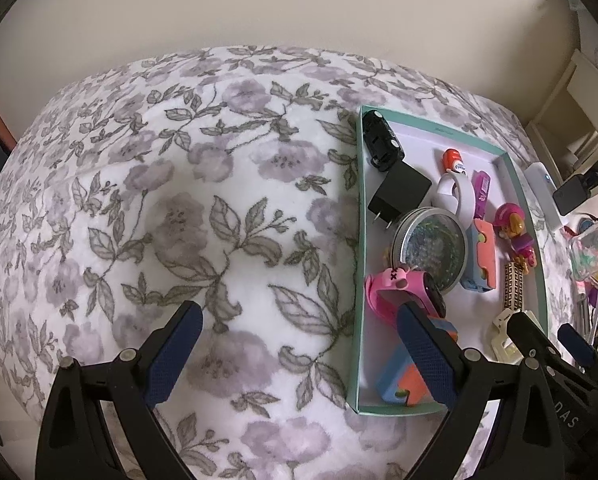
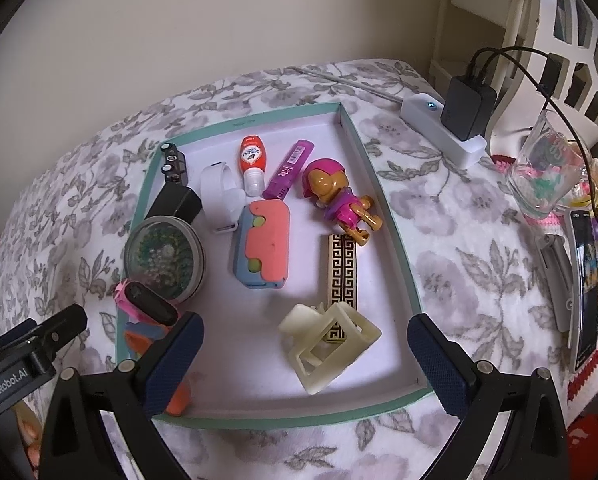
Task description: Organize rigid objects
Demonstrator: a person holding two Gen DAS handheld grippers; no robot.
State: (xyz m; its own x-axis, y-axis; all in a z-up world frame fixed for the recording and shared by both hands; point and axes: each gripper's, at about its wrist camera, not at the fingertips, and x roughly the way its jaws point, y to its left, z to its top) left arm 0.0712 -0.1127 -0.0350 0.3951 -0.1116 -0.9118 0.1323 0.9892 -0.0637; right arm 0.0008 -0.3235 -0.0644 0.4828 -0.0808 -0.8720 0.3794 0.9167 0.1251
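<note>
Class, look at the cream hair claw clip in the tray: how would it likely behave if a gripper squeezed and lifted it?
The hair claw clip looks rigid and hollow, so probably light. Its open frame and teeth may snag or slip off the pads. Lying partly on the patterned bar, it might rock when pushed.

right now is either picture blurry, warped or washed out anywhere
Left wrist view: strong fisheye bulge, the floral blanket domes, corners black, the left claw casts a soft shadow. Right wrist view: same warp, the white floor of the teal box looks slightly washed out; the glass jar is soft.
</note>
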